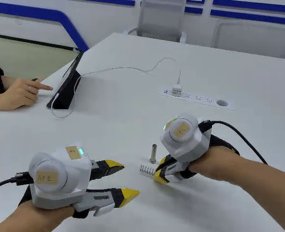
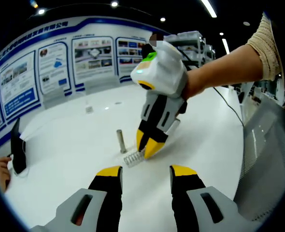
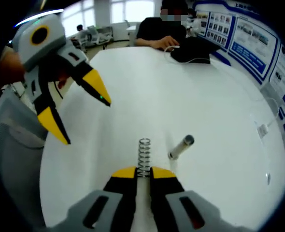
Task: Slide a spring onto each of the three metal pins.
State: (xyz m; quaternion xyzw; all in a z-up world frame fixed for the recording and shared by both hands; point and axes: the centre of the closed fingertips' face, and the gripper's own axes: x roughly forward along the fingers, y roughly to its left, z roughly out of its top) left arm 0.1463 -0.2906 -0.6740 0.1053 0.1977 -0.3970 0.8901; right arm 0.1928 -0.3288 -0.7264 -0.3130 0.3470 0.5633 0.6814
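Spring [image 3: 143,154] is the thing to watch, pinched by one end in the right gripper [image 1: 158,175], whose jaws are clenched on its last coils. The rest juts out ahead, more or less level and low to the bench [image 1: 133,116], toward the near edge and well in from either side. I can't tell whether the free end brushes the surface. Holding it by the tail leaves the open bore free, which I take to be the point: that end has to go over a pin.

Nearest me, by the near edge, the left gripper [image 1: 125,181] hovers with its jaws spread and nothing between them, tips aimed at the spring. It looks parked there to steady or guide if needed.

Just beyond the spring stands one metal pin [image 1: 153,153], upright and bare, near the spring's free end but apart from it. I see just this one from here. To thread it, the spring will likely need tipping upright above the pin's top, so I'd say this one is barely begun.

Farther back, toward the far right, lies a power strip [image 1: 195,96] with a white cable [image 1: 128,68] running to a tablet [image 1: 67,82] propped by the left edge, where someone's hand [image 1: 21,92] rests. A chair [image 1: 162,19] stands past the far edge.
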